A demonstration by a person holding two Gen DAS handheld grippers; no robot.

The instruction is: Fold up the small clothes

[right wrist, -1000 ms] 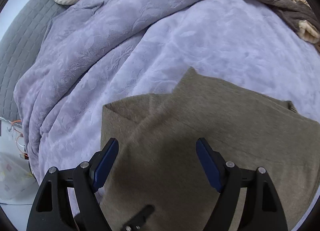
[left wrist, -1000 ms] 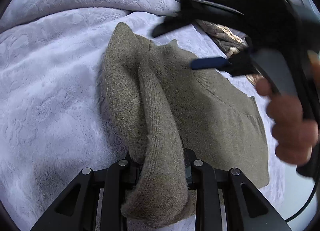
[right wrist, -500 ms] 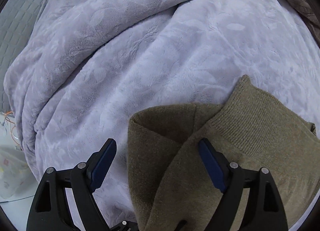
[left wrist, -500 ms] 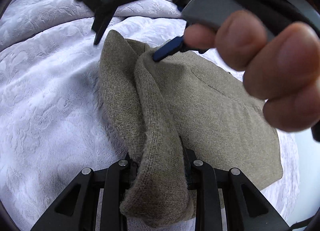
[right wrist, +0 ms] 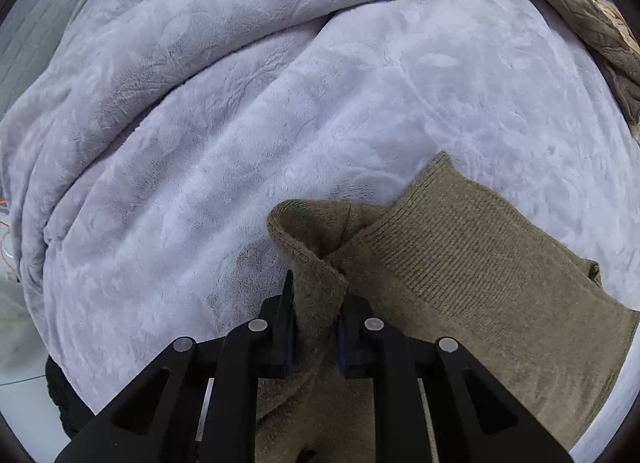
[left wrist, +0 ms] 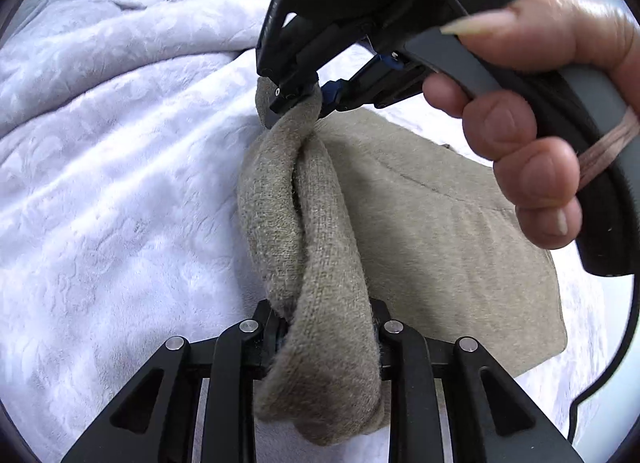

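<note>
Right claw [right wrist: 316, 327], wide a second ago, closing on sweater [left wrist: 440, 223] edge; left claw [left wrist: 328, 327] grips it, probably readying fold.

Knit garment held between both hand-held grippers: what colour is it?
Olive-brown knit garment, ribbed along one edge; the right wrist view shows it best.

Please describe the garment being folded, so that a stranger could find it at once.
On the lilac blanket covering the bed lies one olive knitted sweater. Its near edge is pinched by the left gripper, and the right gripper is closing on it. Nothing else nearby is plain olive.
</note>
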